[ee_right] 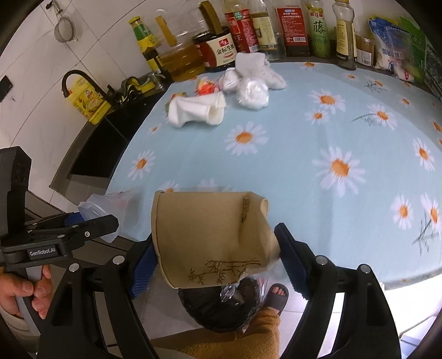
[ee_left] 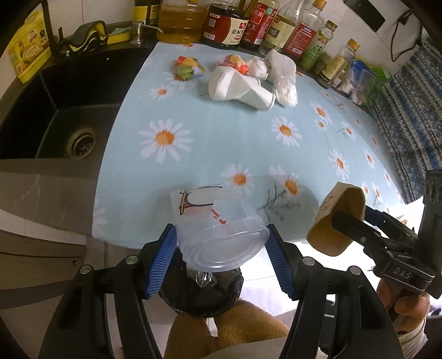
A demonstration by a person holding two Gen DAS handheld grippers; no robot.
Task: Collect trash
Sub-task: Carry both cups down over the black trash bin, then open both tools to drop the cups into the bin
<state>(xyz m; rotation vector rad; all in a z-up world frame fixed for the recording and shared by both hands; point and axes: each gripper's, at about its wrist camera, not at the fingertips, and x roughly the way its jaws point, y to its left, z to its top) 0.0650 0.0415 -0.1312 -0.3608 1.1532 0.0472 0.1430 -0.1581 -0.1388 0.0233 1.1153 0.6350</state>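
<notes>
- Your left gripper [ee_left: 222, 248] holds a clear plastic cup [ee_left: 215, 229]: its blue-padded fingers [ee_left: 163, 262] press the cup's sides from left and right, base toward the camera, mouth tilted away over the near edge of the bench [ee_left: 193, 129].
- Your right gripper [ee_right: 212, 254] holds a crushed brown paper cup [ee_right: 210, 237] with a bamboo print; the fingers [ee_right: 142, 266] clamp its flattened wall on both sides, and the cup lies tilted with its rim to the left.
- In the left wrist view the same paper cup [ee_left: 335, 218] sits just to the right of the plastic cup, apart from it, pinched in the right gripper [ee_left: 356, 223].
- Both cups hang past the bench's front edge, above a black-lined bin [ee_right: 221, 306] on the floor beside your sandalled foot [ee_right: 276, 297].
- More trash lies well apart at the far side of the daisy-print bench: a crumpled white paper cup [ee_left: 237, 85], a colourful snack wrapper [ee_left: 187, 67], a second wrapper [ee_left: 234, 62] touching the white cup, and bunched white plastic bags [ee_left: 280, 77].
- Behind the trash stands a row of sauce and oil bottles [ee_left: 237, 24] along the wall.
- A black sink [ee_left: 63, 118] lies left of the bench, with a yellow detergent bottle [ee_left: 27, 52] at its back corner.
</notes>
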